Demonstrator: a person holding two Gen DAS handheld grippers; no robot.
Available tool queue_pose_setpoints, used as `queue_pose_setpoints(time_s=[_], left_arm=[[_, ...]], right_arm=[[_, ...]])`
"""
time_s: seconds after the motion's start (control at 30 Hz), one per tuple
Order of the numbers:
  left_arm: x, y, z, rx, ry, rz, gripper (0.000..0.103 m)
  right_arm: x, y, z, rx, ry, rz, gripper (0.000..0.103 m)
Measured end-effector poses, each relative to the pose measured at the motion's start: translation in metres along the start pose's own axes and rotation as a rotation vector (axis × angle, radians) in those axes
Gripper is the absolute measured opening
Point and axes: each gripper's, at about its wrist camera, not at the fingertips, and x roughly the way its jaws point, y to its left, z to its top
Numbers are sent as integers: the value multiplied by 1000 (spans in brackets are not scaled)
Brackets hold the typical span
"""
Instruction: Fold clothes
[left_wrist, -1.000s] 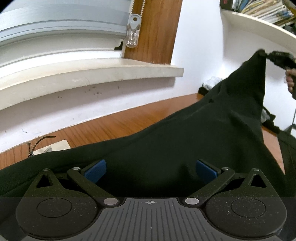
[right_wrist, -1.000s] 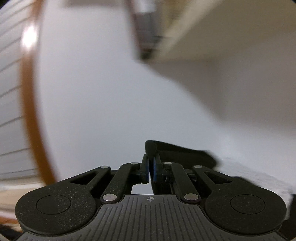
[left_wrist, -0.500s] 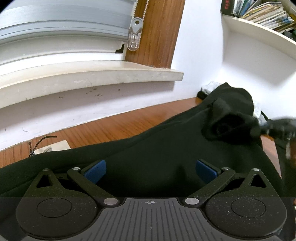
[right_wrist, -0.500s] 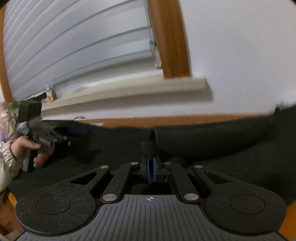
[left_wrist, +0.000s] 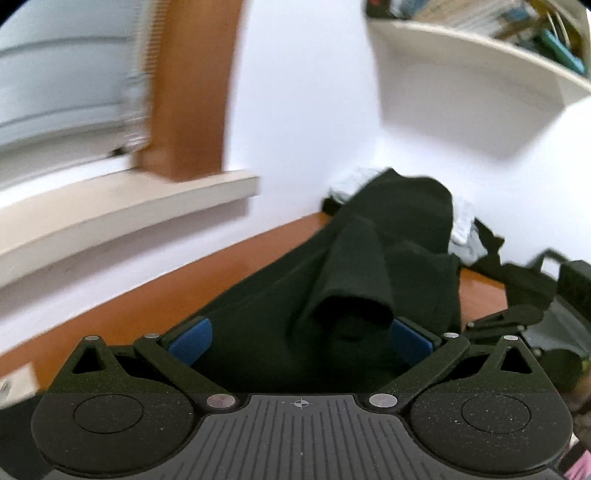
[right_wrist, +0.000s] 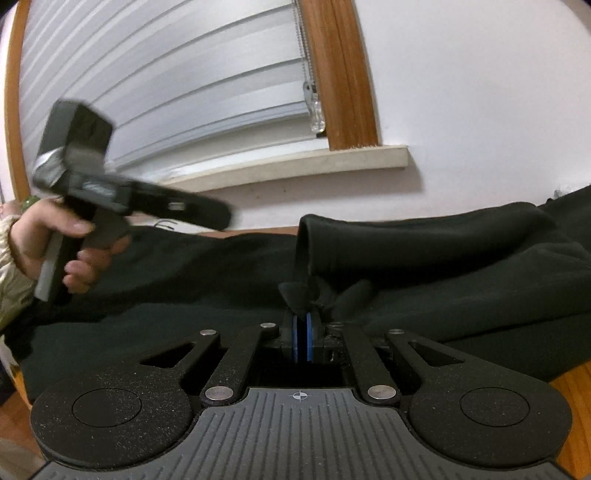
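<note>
A: Where is the dark garment (right_wrist: 424, 295) laid?
B: Across the wooden table (left_wrist: 177, 295); its sleeve, raised a second ago, is now brought down over it.
A: And the jaws?
B: The right gripper (right_wrist: 302, 338) is pinched on the cuff at twelve o'clock; the left gripper (left_wrist: 299, 341) is spread, lifted clear.

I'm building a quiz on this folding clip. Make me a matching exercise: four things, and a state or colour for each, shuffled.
Things:
1. left tool
2. right tool
3. window sill
4. table

States:
A. brown wood
B. shut on the black garment
C. pale stone colour
D. open, holding nothing

Pairs: 1-D, 2-B, 3-C, 4-A
</note>
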Motion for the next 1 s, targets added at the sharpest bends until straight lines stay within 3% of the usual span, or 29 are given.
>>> queue_pose_setpoints(time_s=[0.13,0.27,0.33,0.37,0.4,0.43,0.5,0.6,0.67,0.8,1.0], left_arm=[[36,-11,7,61,29,42,100],[57,2,12,-46,60,-43,91],[63,8,14,-98,54,-95,61],[67,10,15,-114,56,-111,51],[69,11,17,-127,61,-121,12],[71,13,19,-151,57,-120,3],[60,20,27,-213,-22,-91,3],[21,34,48,-316,-170,-169,3],[-5,33,63,-310,-233,-202,3],[-41,31,83,-284,-249,-183,3],[-89,46,73,-253,-219,-132,3]], right_arm=[[-3,1,-4,-14,-23,-3,6],[-8,0,-5,-23,-43,0,6],[-11,-4,-3,-17,-48,10,6],[-13,-5,-3,-14,-50,15,6],[-16,-7,-1,-6,-57,27,6],[-20,-8,1,3,-64,38,6],[-37,-11,8,16,-103,63,6],[-69,-8,28,34,-184,122,5],[-86,-3,46,38,-235,166,5],[-106,13,82,12,-297,226,5],[-99,54,121,-44,-269,273,5]])
